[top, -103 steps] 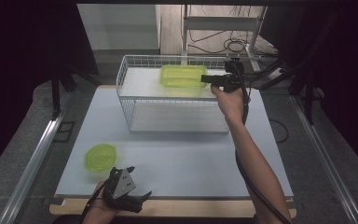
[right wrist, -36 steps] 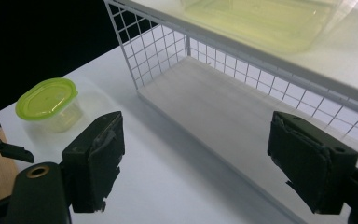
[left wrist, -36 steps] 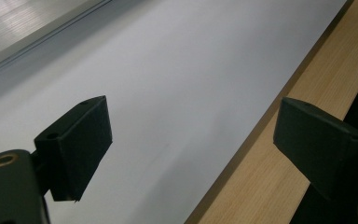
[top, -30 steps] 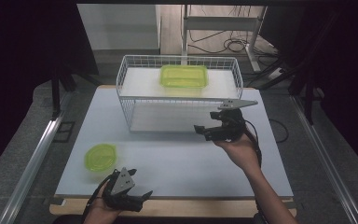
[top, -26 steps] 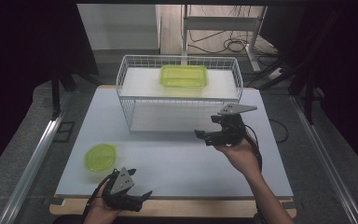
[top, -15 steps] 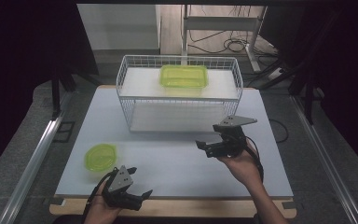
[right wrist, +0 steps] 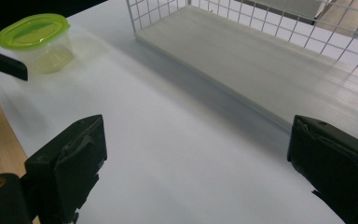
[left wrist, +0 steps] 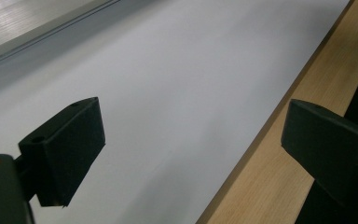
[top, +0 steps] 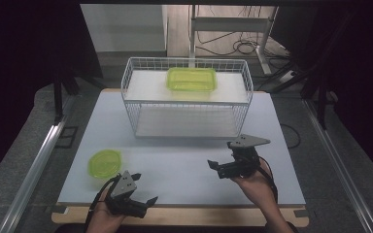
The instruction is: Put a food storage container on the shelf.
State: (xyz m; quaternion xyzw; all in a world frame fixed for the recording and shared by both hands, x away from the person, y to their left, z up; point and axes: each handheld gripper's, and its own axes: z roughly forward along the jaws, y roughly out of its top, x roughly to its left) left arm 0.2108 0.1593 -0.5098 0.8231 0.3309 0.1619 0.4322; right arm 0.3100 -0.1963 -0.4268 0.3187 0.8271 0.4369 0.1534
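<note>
I read job as loading wire basket [top: 186, 104]. Rectangular green container [top: 192, 79] already on its upper shelf. Round green-lidded tub [top: 105, 162] left on table [top: 184, 165], near left gripper [top: 143, 188]. Both grippers wide, empty; right gripper [top: 218, 169] jaws just opened. Tub probably next.

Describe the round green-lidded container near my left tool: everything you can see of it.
The round container is a small clear plastic tub with a bright yellow-green lid pressed on top. It stands upright on the white table, near the front left, just beyond the left tool, which does not touch it. In the right gripper view its see-through walls look empty, though a greenish tint shows at the bottom. Nothing rests on it.
</note>
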